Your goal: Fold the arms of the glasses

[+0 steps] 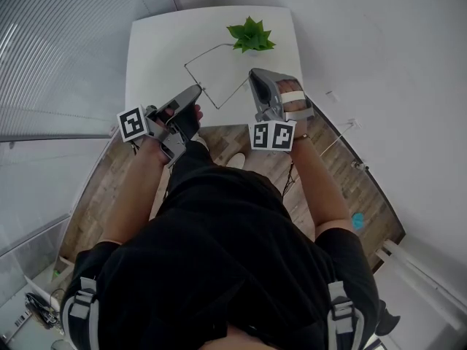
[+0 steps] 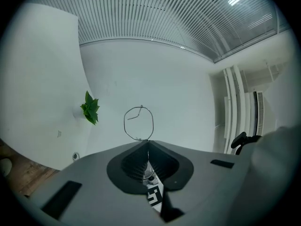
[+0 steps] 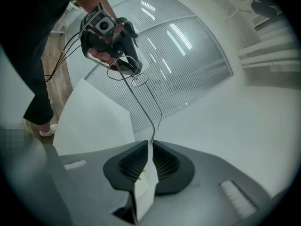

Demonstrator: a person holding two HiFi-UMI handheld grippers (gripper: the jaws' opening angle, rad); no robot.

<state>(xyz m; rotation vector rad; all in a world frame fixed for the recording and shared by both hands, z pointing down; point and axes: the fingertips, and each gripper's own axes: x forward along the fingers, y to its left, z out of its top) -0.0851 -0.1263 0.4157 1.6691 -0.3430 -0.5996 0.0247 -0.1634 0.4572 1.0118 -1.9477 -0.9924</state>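
Holding one hand-held gripper in each hand, a person in dark clothes stands at the near edge of a white bench. Thin wire-frame glasses are up in the air between the two tools, over the near part of the bench and not touching it.

The left hand-held gripper is closed on the glasses. In its own view the ribbed pads meet at the tip, pinching the frame at the bottom edge of a round lens ring, and the ring stands up just past the jaws.

The right hand-held gripper is also closed, clamped on the end of one thin arm of the glasses. In its own view the wire arm runs straight out from between the pads up to the left tool, which shows at top left with the lens rings at its tip. A second arm runs close beside the first. I cannot tell whether the pads catch that one too.

The arms look stretched out long from the front, not folded flat.

A small green plant sits at the far edge of the bench, well apart from the glasses. A wood floor is below.
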